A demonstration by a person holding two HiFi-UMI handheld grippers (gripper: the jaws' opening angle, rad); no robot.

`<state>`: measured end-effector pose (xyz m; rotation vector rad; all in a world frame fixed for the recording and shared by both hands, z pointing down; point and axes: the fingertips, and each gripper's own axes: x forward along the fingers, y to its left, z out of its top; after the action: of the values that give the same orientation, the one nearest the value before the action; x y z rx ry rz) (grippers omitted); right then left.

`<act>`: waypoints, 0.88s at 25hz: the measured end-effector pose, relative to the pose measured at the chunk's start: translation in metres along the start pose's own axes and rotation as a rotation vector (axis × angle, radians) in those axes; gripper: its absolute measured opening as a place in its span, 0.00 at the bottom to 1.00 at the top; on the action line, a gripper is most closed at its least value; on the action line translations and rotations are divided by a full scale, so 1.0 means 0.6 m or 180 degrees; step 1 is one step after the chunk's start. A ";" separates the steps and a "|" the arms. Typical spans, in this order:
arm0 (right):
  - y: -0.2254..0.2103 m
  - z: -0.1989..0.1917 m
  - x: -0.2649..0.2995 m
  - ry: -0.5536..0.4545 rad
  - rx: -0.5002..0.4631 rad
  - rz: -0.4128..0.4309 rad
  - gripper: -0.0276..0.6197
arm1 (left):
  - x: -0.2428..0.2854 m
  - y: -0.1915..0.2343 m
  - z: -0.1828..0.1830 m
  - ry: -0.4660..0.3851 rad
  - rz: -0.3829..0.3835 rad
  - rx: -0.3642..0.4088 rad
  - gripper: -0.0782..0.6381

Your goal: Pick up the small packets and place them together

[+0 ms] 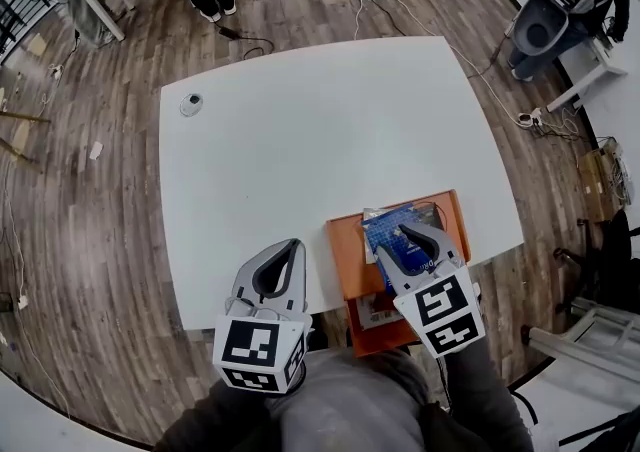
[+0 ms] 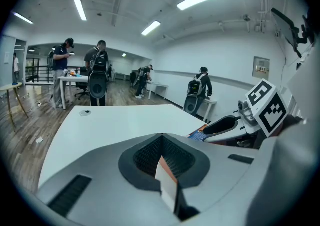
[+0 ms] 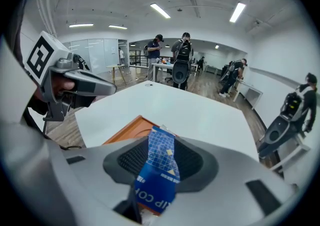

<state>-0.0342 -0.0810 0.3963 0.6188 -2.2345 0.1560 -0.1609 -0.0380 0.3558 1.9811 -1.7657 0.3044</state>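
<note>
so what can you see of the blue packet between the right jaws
The small blue plastic packet has a white grid print on top, yellow specks and white lettering lower down. Thin and slightly twisted, it stands tilted between the right gripper's jaws, which seem not to pinch it, above the orange tray.

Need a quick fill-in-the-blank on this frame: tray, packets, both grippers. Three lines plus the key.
1. The orange tray sits at the near edge of a ___ table.
2. Between the jaws of the right gripper, above the tray, stands a ___ packet.
3. The left gripper is shut on a white and ___ packet.

Missing words: white; blue; orange.
</note>
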 end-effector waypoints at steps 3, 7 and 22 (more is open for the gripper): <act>0.000 0.008 -0.012 -0.0088 0.0015 -0.0096 0.27 | -0.005 -0.001 0.002 -0.0034 -0.0038 0.0032 0.10; -0.001 0.011 -0.032 -0.0158 0.0041 -0.0210 0.27 | -0.009 -0.012 0.007 -0.0066 -0.0124 0.0093 0.10; -0.001 -0.081 -0.116 -0.0128 0.0478 -0.0667 0.27 | -0.002 -0.109 -0.006 0.0020 -0.0684 0.0416 0.10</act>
<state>0.0381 -0.0403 0.3779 0.9400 -2.1931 0.2076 -0.0967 -0.0308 0.3458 2.2365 -1.5461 0.3616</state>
